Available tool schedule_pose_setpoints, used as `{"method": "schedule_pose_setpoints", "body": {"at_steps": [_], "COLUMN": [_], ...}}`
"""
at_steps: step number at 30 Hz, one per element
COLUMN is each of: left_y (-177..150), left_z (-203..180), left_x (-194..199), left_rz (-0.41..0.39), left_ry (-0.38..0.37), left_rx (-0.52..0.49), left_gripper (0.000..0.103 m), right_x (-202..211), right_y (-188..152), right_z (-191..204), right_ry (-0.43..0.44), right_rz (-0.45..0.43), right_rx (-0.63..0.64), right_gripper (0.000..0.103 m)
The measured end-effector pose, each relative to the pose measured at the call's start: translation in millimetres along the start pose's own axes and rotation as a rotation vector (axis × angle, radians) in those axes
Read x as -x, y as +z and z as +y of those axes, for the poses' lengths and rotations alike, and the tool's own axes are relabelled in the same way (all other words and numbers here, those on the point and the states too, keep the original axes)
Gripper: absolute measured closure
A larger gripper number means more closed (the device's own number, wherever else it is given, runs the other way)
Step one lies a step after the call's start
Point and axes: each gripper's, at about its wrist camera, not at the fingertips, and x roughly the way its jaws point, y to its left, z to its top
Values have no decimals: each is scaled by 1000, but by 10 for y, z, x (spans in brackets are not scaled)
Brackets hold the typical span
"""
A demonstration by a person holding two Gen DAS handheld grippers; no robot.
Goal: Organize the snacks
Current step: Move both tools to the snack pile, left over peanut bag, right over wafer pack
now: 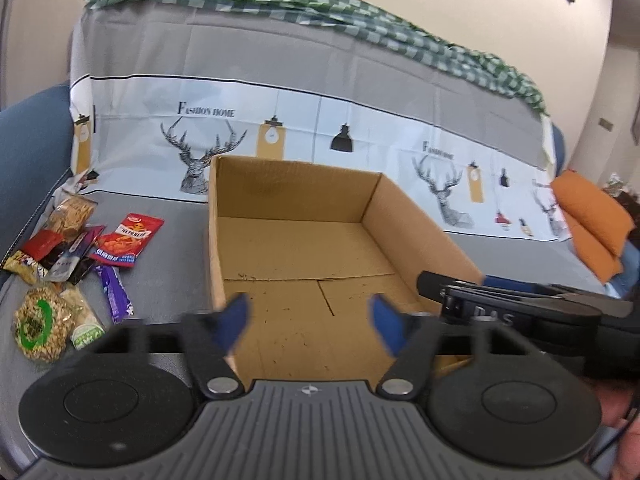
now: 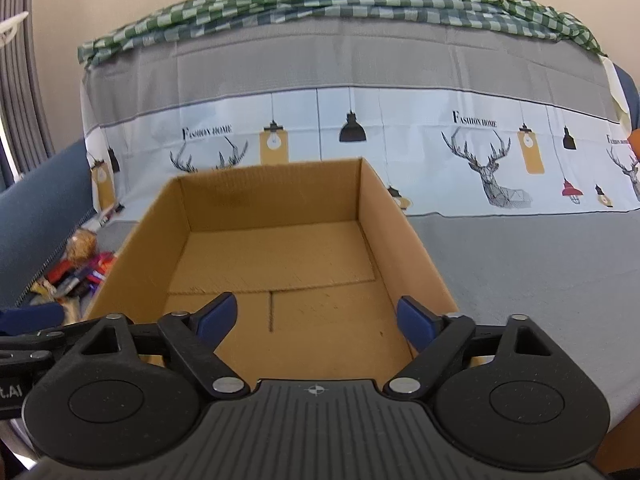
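— Looking from the left, what's on the sofa first?

— Snacks (image 1: 76,264), heaped on the grey cover (image 1: 168,280) just left of the box (image 1: 296,248). A red packet (image 1: 128,240) lies nearest the box wall, a purple bar (image 1: 114,294) in front of it, and a round seeded cake (image 1: 38,326) closest to me. From the right side only a corner of the heap (image 2: 80,272) shows past the box.

— And the box?

— Open cardboard, sitting mid-seat, nothing inside but its bare floor.

— The left gripper (image 1: 310,320)?

— Hovering over the box's near edge, blue pads (image 1: 232,326) apart, nothing between them. It looks blurred.

— The right gripper (image 2: 316,316)?

— Beside it, also at the near edge, pointing into the box. Its pads (image 2: 216,316) stand wide apart, holding nothing. In the left view its black frame (image 1: 520,304) crosses the box's right wall.

— Further right?

— More grey cover with printed deer (image 2: 488,172) on the backrest, a green check cloth (image 2: 320,0) along the top, and orange cushions (image 1: 592,224) at the far end.
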Motion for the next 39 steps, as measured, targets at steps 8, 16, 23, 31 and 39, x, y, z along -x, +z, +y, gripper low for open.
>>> {"method": "schedule_pose_setpoints", "body": {"at_steps": [8,16,23,31,39], "left_y": [285,-1,87,84,71], "left_z": [727,2019,2450,2669,2697], "left_x": [177,-11,8,-89,-348], "left_rz": [104,209,190,234,261], "left_ry": [-94,97,245,267,303], "left_rx": [-111,41,208,370,383], "left_gripper": [58,53,35,20,7], "right_x": [137,139,40,-287,-856], "right_y": [82,99,-161,-324,-487], "right_z": [394,1179,1823,2209,2486], "right_ry": [180,357,471,506,490], "right_rz": [-73,-89,-75,3,103], "right_rx": [-57,50,217,281,322], "right_gripper": [53,52,51,42,32]}}
